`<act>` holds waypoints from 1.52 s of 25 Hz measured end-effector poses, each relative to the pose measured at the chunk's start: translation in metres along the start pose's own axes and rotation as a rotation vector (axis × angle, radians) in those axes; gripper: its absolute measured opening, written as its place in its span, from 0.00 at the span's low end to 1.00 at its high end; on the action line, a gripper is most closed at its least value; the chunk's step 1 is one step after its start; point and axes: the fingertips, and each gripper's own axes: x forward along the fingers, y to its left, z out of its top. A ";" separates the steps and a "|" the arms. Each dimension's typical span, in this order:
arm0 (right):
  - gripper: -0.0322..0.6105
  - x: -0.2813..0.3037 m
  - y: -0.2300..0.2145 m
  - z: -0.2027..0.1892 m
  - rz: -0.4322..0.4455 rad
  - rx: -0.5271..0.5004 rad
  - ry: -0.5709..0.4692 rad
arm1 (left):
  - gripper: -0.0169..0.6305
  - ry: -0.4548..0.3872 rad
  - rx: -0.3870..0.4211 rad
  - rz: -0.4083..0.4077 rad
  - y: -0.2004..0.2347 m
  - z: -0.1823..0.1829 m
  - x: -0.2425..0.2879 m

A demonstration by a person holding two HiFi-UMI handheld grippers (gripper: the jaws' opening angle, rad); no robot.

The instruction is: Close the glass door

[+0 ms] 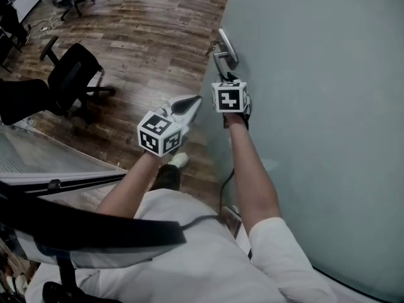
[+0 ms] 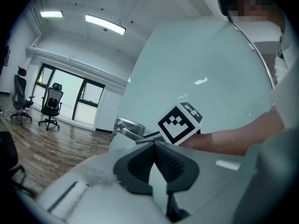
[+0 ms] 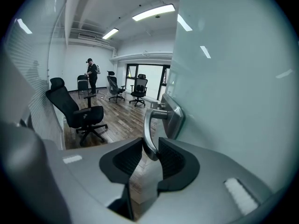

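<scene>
The frosted glass door (image 1: 315, 106) fills the right of the head view, with a metal lever handle (image 1: 222, 54) near its edge. My right gripper (image 1: 228, 79) reaches up to that handle, and in the right gripper view its pads are shut on the curved lever (image 3: 150, 134). My left gripper (image 1: 192, 101) hangs just left of the door's edge, a little below the handle, touching nothing. Its jaws meet at the tips with nothing between them (image 2: 154, 146). From the left gripper view, the handle (image 2: 128, 127) and the right gripper's marker cube (image 2: 180, 122) lie ahead.
A black office chair (image 1: 72, 74) stands on the wooden floor (image 1: 145, 36) to the left of the door. More chairs (image 3: 138, 90) and a standing person (image 3: 92, 73) are far back by the windows. A glass partition (image 1: 44, 156) is at my lower left.
</scene>
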 end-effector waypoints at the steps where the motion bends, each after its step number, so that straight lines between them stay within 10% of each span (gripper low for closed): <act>1: 0.22 -0.002 0.006 0.001 0.009 -0.005 -0.003 | 0.03 -0.003 0.000 0.015 -0.002 -0.001 -0.008; 19: 0.21 -0.030 0.119 -0.002 0.158 -0.077 -0.013 | 0.03 -0.037 -0.016 0.252 -0.009 -0.018 -0.123; 38: 0.21 -0.068 0.213 -0.008 0.245 -0.185 -0.014 | 0.03 -0.062 -0.028 0.301 -0.013 -0.015 -0.247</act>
